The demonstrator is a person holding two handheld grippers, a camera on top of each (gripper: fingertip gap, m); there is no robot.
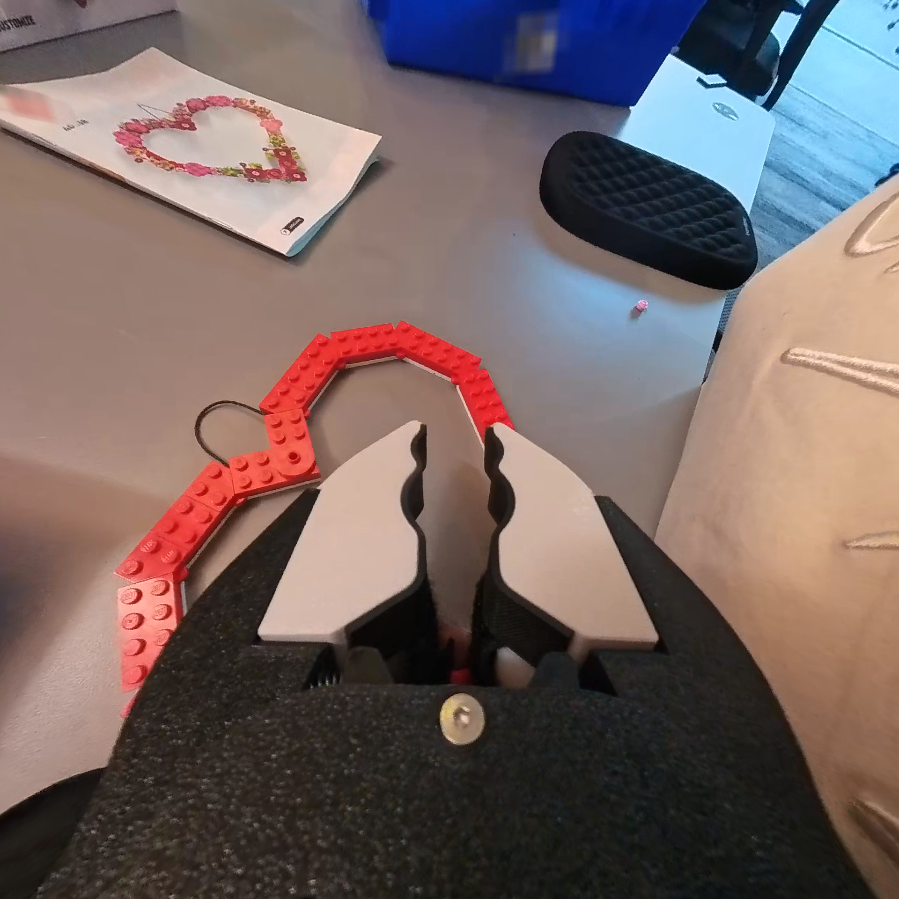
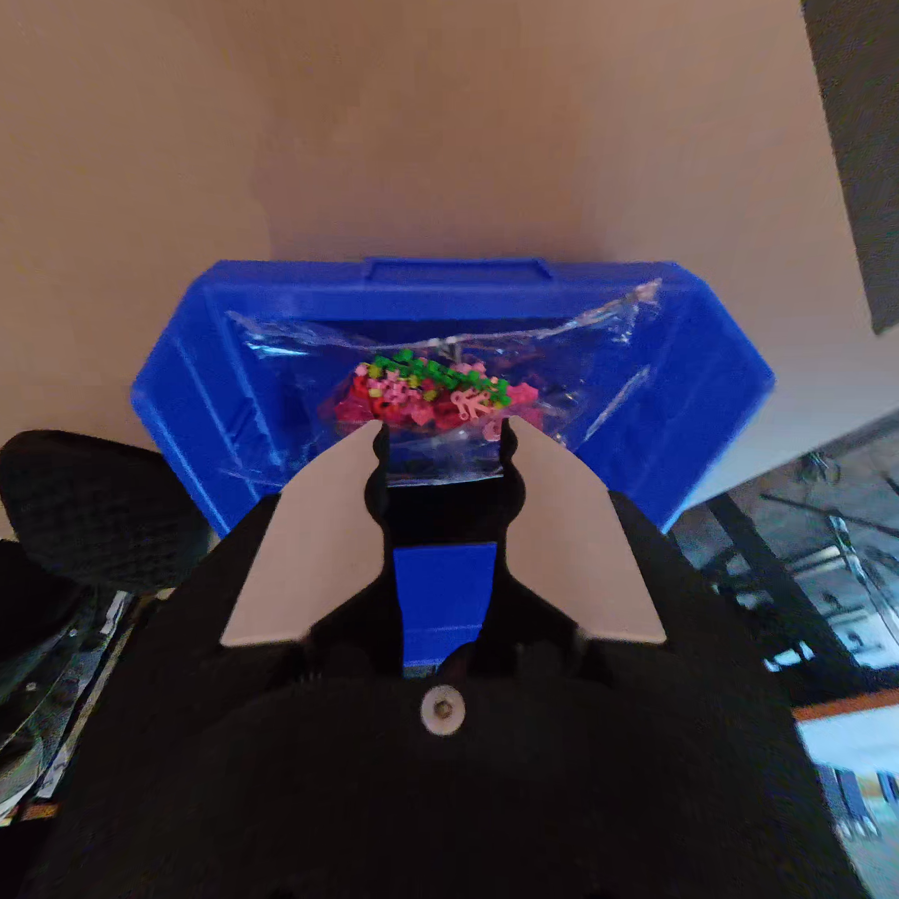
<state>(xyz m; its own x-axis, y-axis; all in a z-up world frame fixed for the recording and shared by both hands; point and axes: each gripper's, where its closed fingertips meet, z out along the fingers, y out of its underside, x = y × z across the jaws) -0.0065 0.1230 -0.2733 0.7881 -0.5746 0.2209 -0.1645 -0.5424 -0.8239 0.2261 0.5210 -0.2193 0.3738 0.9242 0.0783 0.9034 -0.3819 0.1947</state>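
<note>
A red brick frame (image 1: 369,343), bent like part of a heart with a black string loop (image 1: 214,423), lies flat on the grey table (image 1: 146,316). My left gripper (image 1: 456,430) is open and empty, hovering over the frame's inner space, and its right fingertip (image 1: 506,447) is close to the frame's right arm. My right gripper (image 2: 442,425) is open, pointing into a blue bin (image 2: 457,270). A clear plastic bag (image 2: 584,350) of small pink, red and green pieces (image 2: 428,394) lies in the bin. The bag's near edge sits between the fingers.
An instruction booklet (image 1: 194,146) with a flower heart picture lies at the far left. A black quilted pad (image 1: 647,209) sits near the table's right edge, also seen in the right wrist view (image 2: 87,506). A tiny pink piece (image 1: 641,306) lies alone. Beige cloth (image 1: 802,486) fills the right side.
</note>
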